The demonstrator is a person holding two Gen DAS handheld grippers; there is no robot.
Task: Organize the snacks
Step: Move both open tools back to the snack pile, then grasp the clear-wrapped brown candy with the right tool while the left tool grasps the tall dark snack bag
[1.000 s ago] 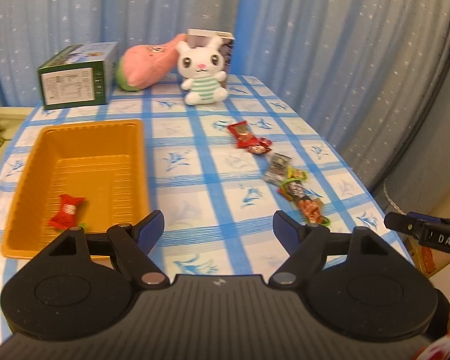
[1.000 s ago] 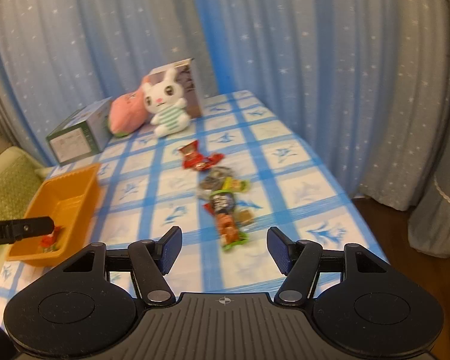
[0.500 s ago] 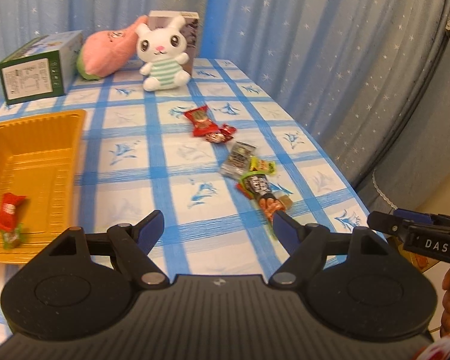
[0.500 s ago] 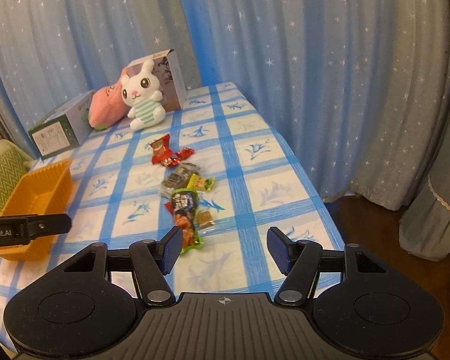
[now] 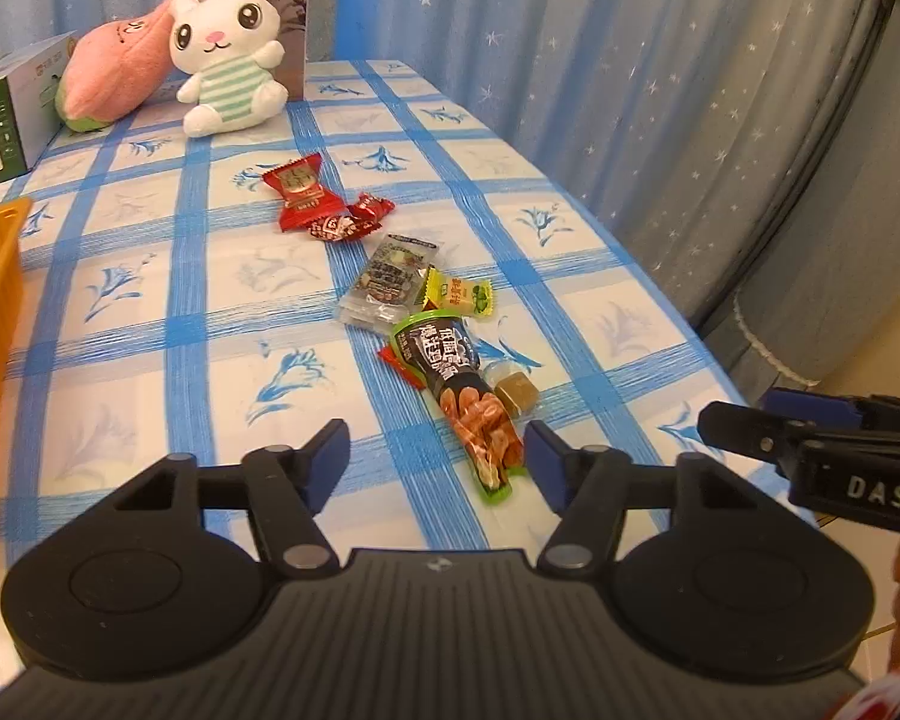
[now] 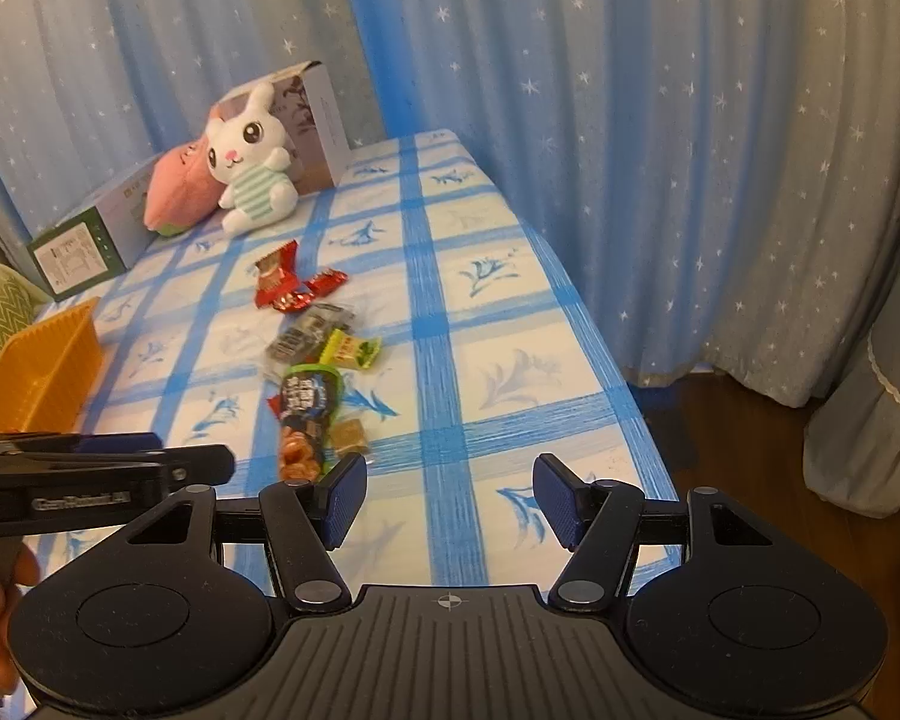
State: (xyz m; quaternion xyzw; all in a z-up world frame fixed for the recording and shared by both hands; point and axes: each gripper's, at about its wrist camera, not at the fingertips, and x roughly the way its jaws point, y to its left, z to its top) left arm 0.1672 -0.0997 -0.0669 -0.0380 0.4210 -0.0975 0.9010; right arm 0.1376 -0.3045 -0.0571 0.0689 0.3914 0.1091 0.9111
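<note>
My left gripper hangs with its blue-padded jaws spread wide and nothing between them, just above the near end of the long black-and-green snack packet with orange pieces showing. My right gripper is equally wide open and empty, over bare blue-checked tablecloth to the right of that packet.

The remaining snacks trail away from the packet toward the far side: a small brown wrapped cube touching its right edge, a yellow-green sachet, a clear-wrapped dark bar, then two red wrappers overlapping. A red wrapper corner pokes out from under the long packet; most of it is hidden.

The orange plastic basket sits at the left, cut off by the frame edge, so I cannot see inside. At the far end stand a white plush rabbit, a pink plush and a green-and-white carton. A star-printed blue curtain hangs behind.
</note>
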